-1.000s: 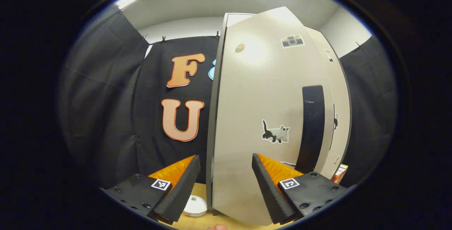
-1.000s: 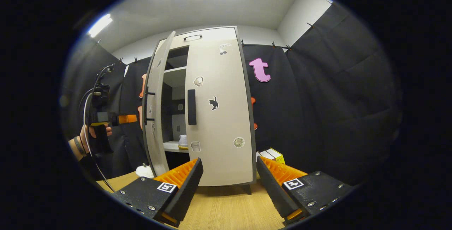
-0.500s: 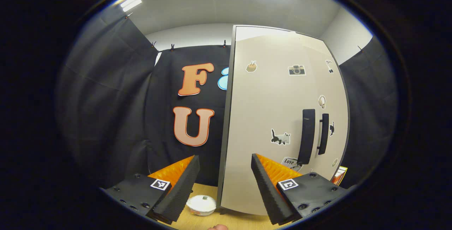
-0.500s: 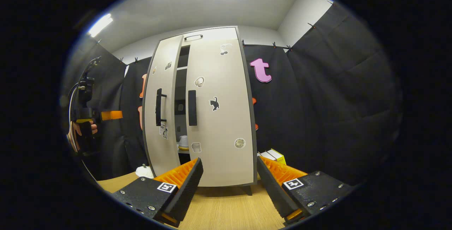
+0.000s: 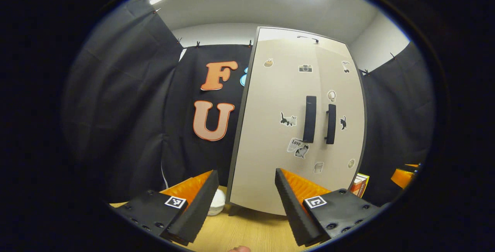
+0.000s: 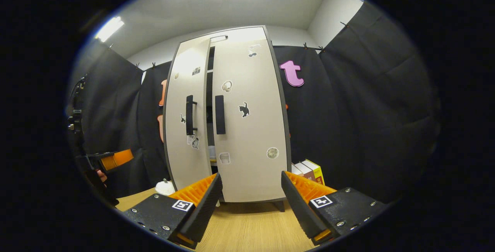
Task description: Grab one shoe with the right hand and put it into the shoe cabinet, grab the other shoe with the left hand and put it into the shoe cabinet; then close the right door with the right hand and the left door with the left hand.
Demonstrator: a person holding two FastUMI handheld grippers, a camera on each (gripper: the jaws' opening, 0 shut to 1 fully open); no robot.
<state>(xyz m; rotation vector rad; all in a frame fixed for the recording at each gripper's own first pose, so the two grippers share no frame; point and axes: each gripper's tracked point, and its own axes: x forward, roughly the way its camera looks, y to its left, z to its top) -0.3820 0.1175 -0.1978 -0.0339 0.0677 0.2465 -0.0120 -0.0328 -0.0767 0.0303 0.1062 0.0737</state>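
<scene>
In the left gripper view we see the left hand-held gripper (image 5: 244,201) with its fingers spread wide and nothing between them, held back from the shoe cabinet (image 5: 297,124) that stands on the wooden counter (image 5: 247,232). From this angle the left door (image 5: 278,128) and the right door (image 5: 342,120) look nearly flush, their two dark vertical handles (image 5: 309,119) side by side near the seam. Stickers dot both doors. A small white lidded dish (image 5: 216,206) sits on the counter just beside the cabinet's left foot, and the edge of some books (image 5: 360,184) shows past its right side. At the far right edge an orange part of the other gripper (image 5: 404,175) peeks in. In the right gripper view we see the right hand-held gripper (image 6: 250,201) also wide open and empty, facing the cabinet (image 6: 232,120) from farther back. Here the right door (image 6: 251,120) lies closed against the frame, while the left door (image 6: 188,116) stands slightly ajar, leaving a narrow dark gap between them. Low in that gap something pale shows on a shelf; it may be a shoe (image 6: 212,153), though it is too small for us to be sure. Books (image 6: 309,170) stand on the counter (image 6: 247,228) to the cabinet's right, and the white dish (image 6: 165,187) lies at its left. At the far left the left gripper (image 6: 110,160) is held well apart from the door.
</scene>
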